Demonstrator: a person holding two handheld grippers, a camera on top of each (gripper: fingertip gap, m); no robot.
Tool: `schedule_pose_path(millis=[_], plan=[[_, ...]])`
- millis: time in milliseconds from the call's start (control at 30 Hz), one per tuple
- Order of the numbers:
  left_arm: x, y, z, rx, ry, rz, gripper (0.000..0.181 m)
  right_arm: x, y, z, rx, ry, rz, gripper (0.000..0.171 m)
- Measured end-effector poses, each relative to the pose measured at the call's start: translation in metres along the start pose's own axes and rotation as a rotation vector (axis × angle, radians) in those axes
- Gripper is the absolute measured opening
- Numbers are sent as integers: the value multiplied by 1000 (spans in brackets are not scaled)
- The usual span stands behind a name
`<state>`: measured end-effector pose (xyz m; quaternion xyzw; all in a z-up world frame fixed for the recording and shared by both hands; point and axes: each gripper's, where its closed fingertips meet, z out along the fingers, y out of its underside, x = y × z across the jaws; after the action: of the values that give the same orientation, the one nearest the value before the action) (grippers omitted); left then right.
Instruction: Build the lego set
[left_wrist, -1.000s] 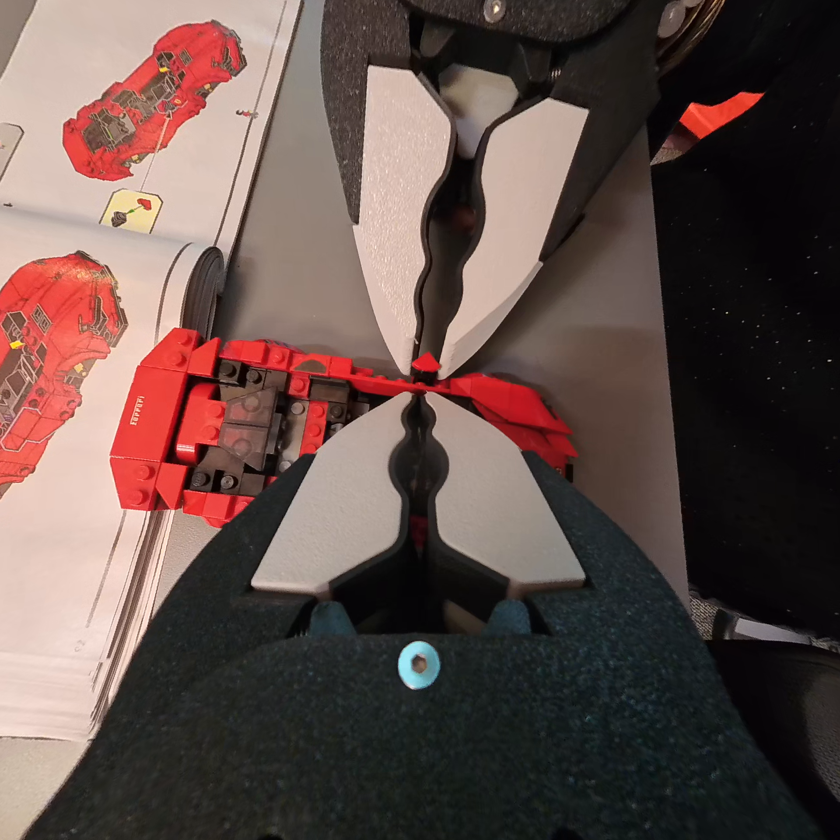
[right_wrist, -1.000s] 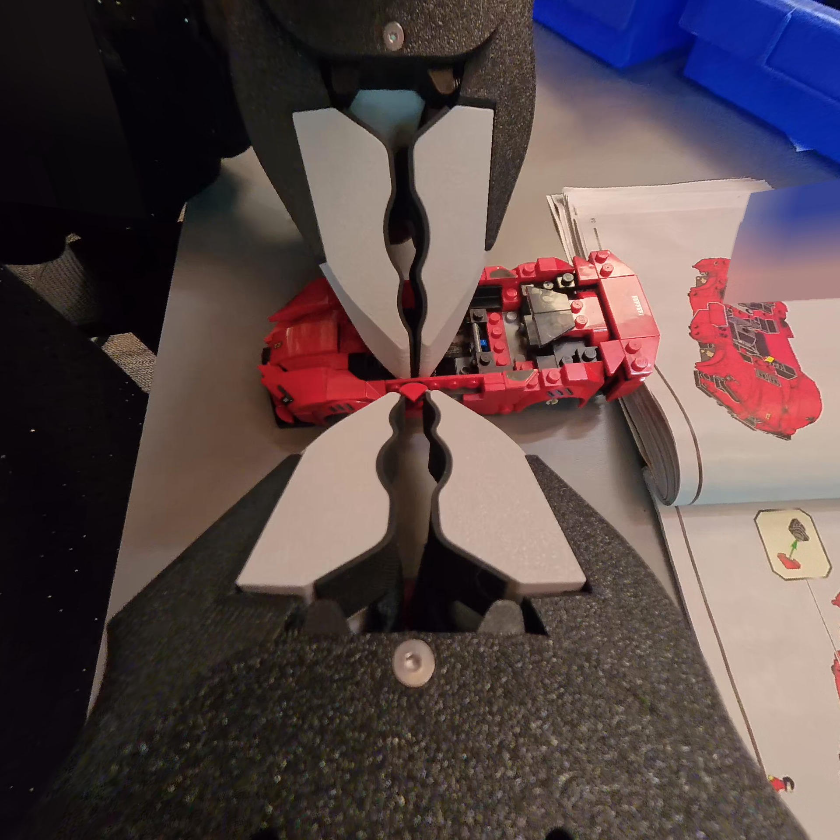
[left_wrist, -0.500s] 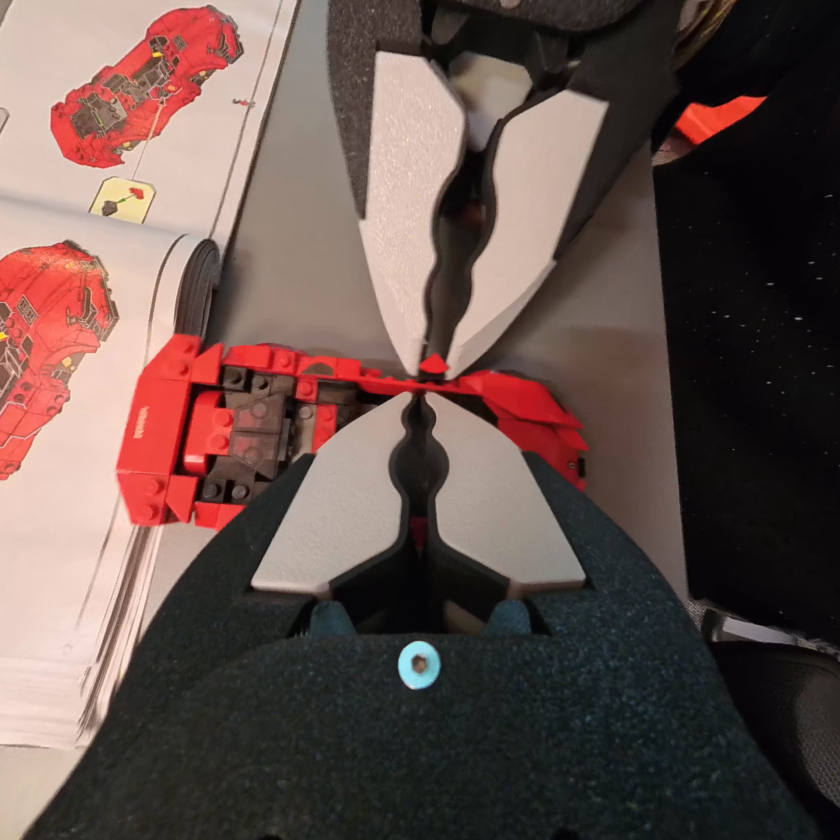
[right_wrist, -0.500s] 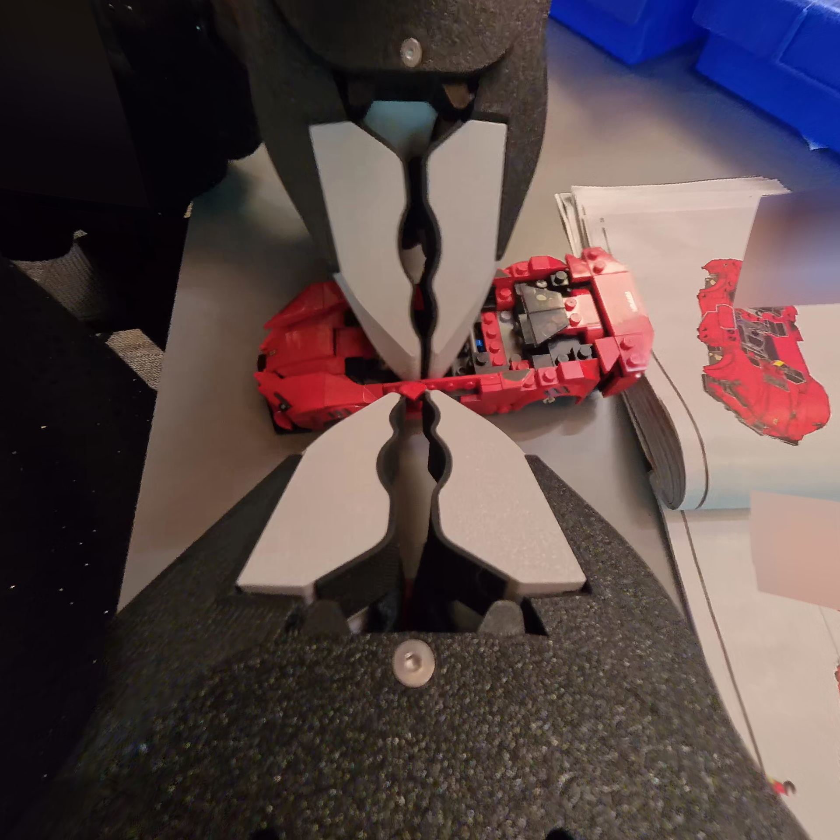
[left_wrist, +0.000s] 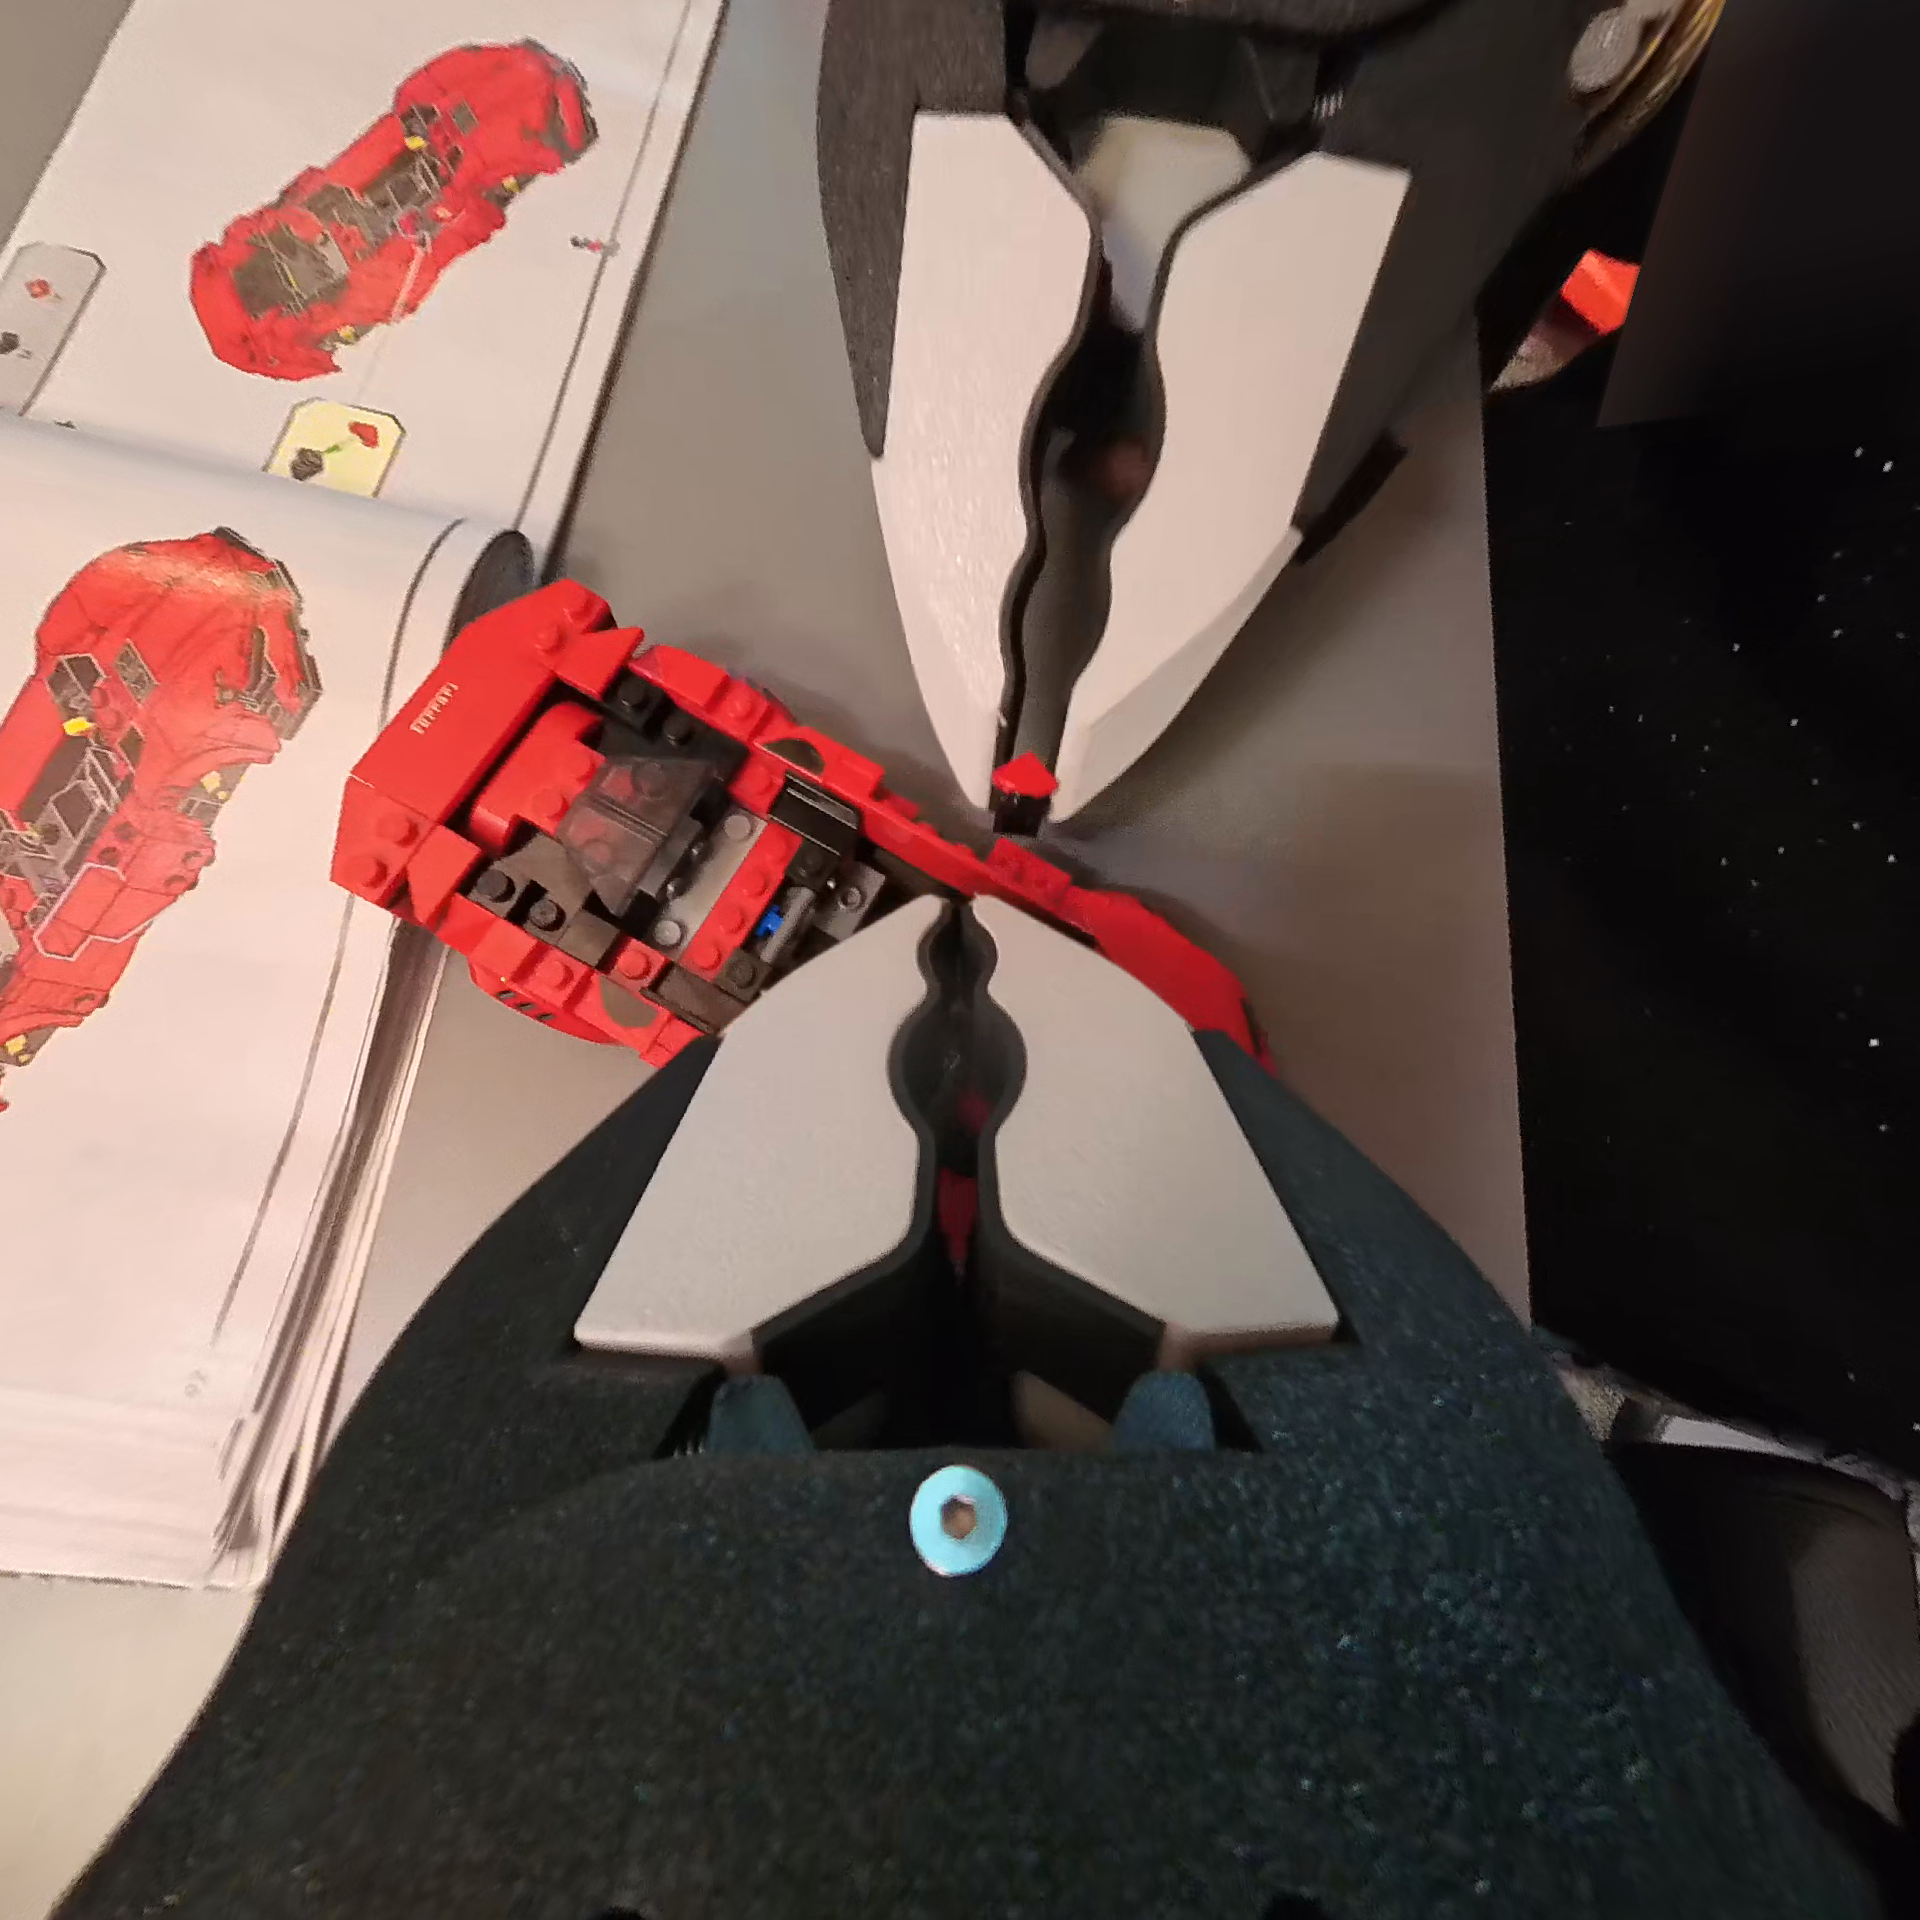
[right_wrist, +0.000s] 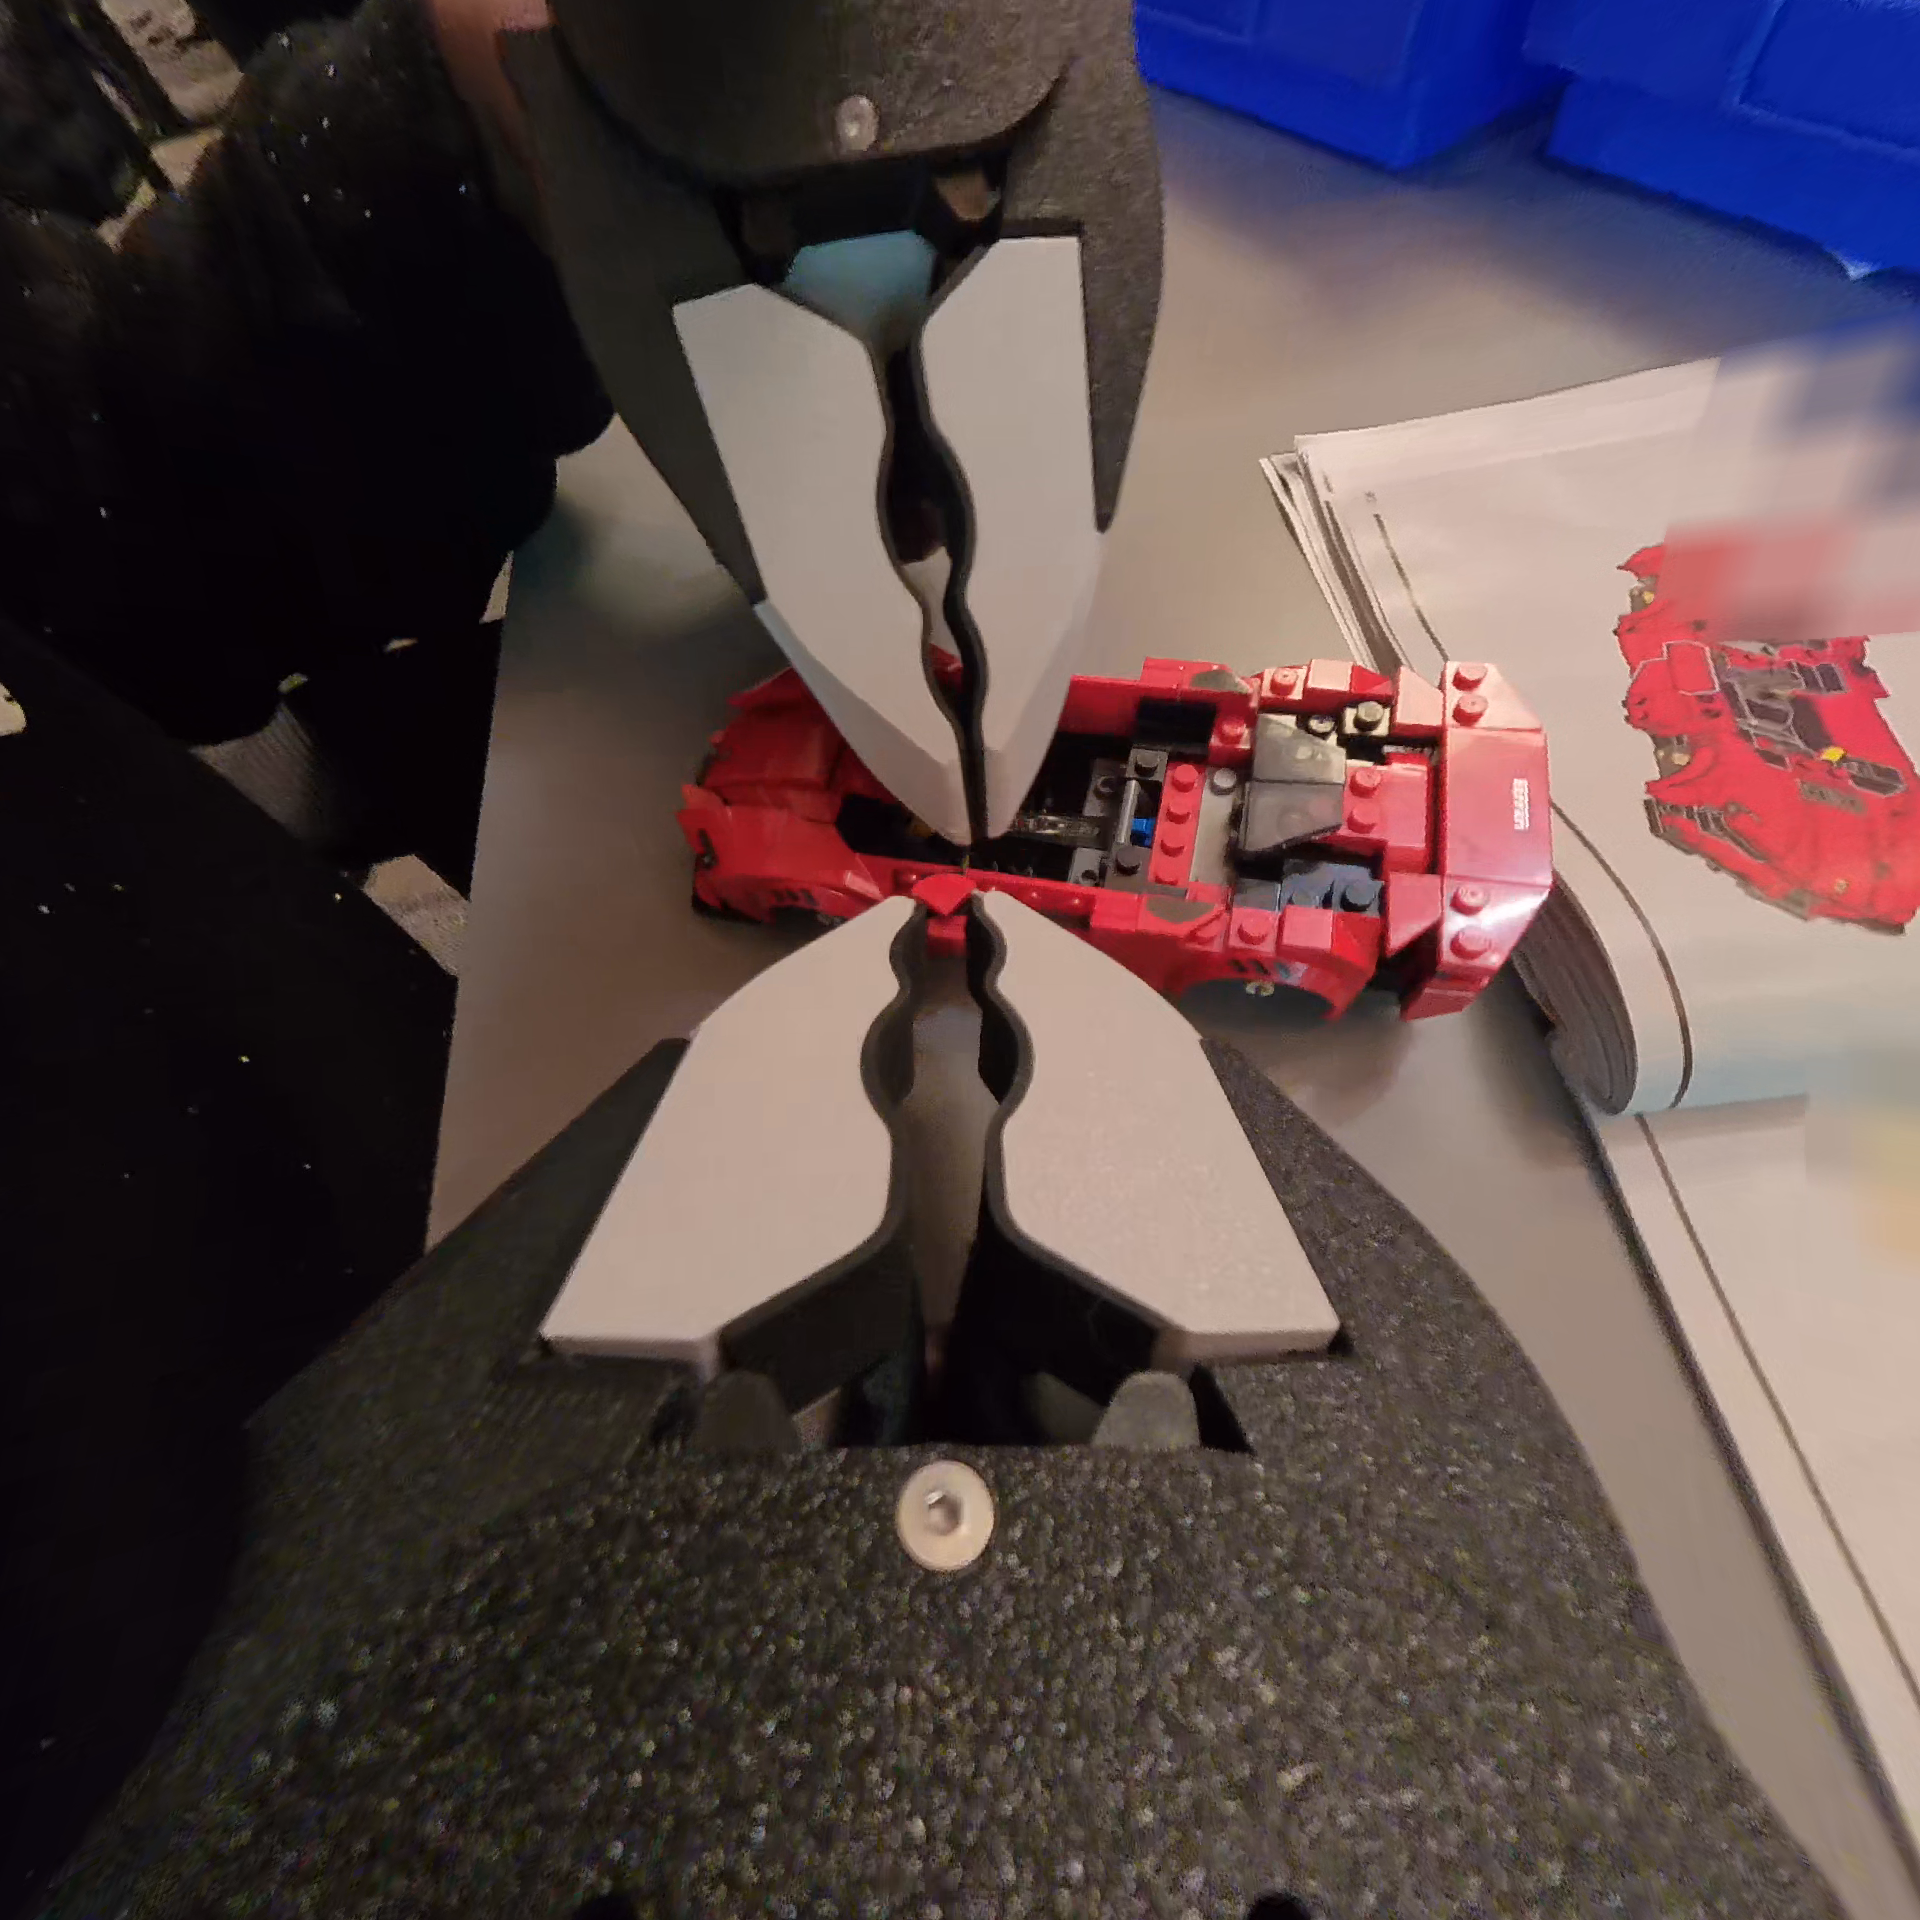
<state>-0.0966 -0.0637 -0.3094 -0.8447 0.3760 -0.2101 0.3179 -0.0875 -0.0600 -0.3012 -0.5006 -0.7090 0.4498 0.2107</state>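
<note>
The red lego car (left_wrist: 665, 842) sits on the grey worktop (left_wrist: 748, 499), roof off, showing black, grey and one small blue part inside. Its rear end rests against the open instruction booklet (left_wrist: 187, 935).

The left gripper (left_wrist: 951, 906) has its jaws closed at the car's near side edge; whether they pinch it cannot be told. The right gripper (right_wrist: 943, 906) grips a small red piece (left_wrist: 1023, 781) with a black underside, held just beside the car's far edge.

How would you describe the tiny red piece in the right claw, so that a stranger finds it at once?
Start at the red brick car beside the open instruction booklet. Beyond its far side, the right claw points down. Pinched at its tips is the small red sloped piece, the only brick apart from the car.
</note>
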Motion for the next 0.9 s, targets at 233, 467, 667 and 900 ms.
schedule_pose_path(millis=[233, 467, 667, 900], plan=[[6, 2, 3, -35, 42, 44, 0, 0, 2, 4, 26, 76, 183, 7], [6, 2, 5, -34, 62, 57, 0, -2, 4, 7, 40, 122, 199, 7], [7, 1, 5, -24, 65, 53, 0, 0, 6, 7, 21, 167, 170, 7], [8, 1, 6, -27, 62, 49, 0, 0, 6, 7, -6, 214, 119, 7]])
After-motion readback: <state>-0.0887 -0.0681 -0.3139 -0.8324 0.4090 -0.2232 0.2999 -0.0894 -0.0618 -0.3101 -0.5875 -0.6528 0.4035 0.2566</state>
